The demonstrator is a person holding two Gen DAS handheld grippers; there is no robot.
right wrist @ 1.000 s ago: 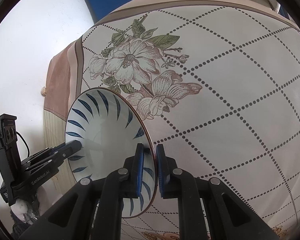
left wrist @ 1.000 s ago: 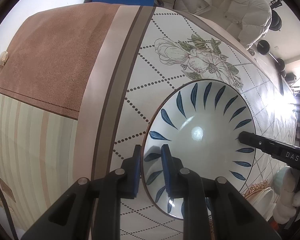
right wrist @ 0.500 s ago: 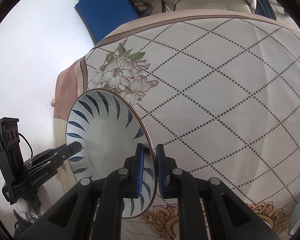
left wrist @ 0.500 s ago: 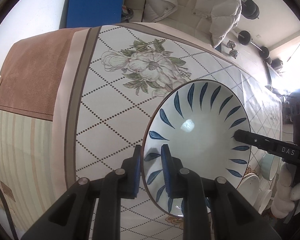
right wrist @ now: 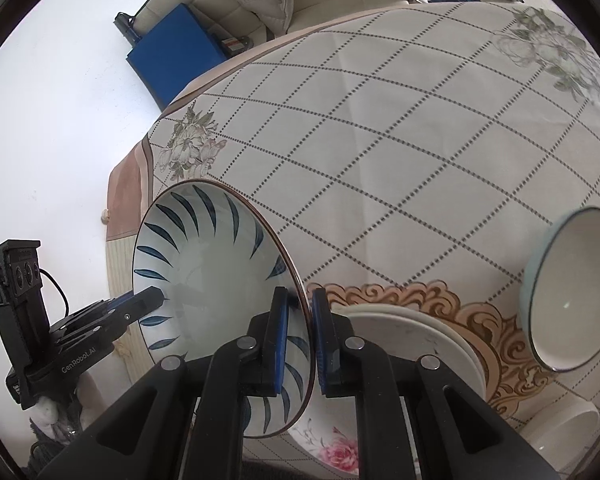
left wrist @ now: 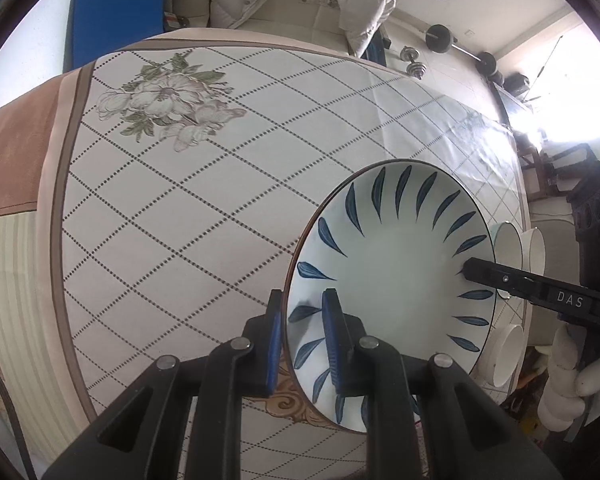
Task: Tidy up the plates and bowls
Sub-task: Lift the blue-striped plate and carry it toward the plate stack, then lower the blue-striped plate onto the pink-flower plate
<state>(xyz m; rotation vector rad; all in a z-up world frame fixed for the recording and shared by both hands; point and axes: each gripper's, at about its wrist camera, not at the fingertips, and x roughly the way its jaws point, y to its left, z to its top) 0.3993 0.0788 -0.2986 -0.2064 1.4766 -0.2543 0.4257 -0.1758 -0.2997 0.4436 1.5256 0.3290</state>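
Blue-leaf bowl (left wrist: 392, 280) travelling from flowered corner toward stacked plates (right wrist: 416, 332); left gripper (left wrist: 302, 334) and right gripper (right wrist: 298, 336) both clamping opposite rims, sharing load for steady carry.

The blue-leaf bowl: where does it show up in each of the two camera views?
Left wrist view: blue-leaf bowl lower right, its near rim between the fingers.
Right wrist view: the bowl lower left, rim between the fingers.
Shared landmark: the flower print on the tablecloth.
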